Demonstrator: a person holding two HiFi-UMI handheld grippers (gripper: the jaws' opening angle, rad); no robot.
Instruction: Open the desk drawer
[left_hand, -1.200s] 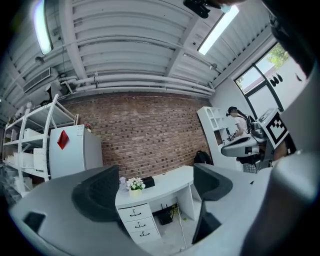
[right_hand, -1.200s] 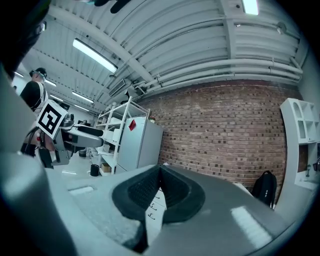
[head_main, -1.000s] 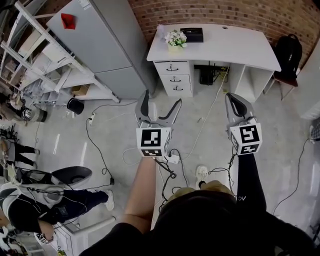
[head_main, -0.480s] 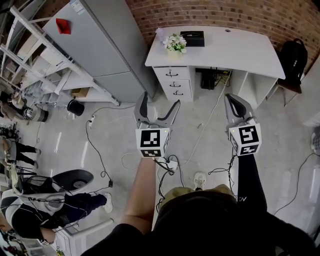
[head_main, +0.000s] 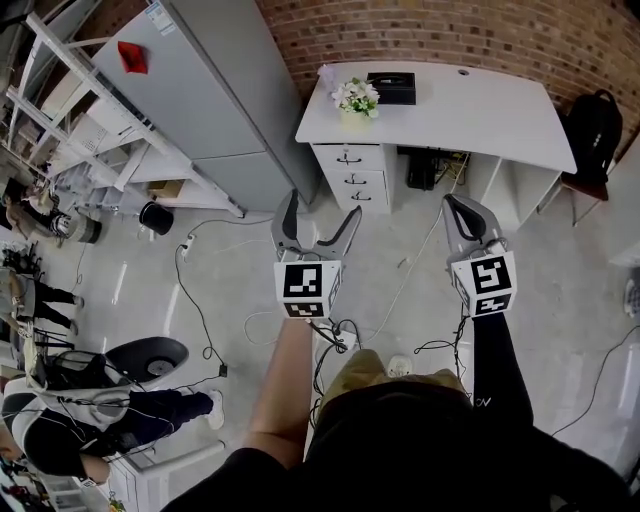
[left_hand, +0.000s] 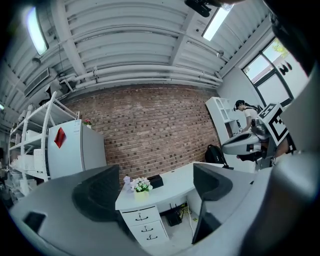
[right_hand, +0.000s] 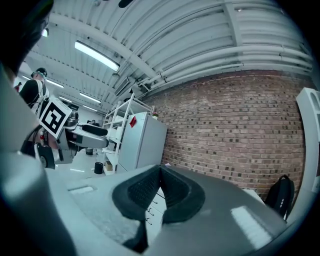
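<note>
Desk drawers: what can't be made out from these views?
- Head view: drawers are too small to read handle shape or any lock.
- Right gripper view: shut fingers cover most of the drawer stack.
- All views: drawer fronts look closed, so the contents are hidden.

White desk (head_main: 480, 110) with flowers (head_main: 356, 97), black box (head_main: 391, 87)

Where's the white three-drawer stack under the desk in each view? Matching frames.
Head view: white three-drawer stack, upper centre.
Left gripper view: bottom, left of centre, between the open jaws.
Right gripper view: thin sliver just below where the shut jaws meet.
Shared landmark: red brick wall behind it.
</note>
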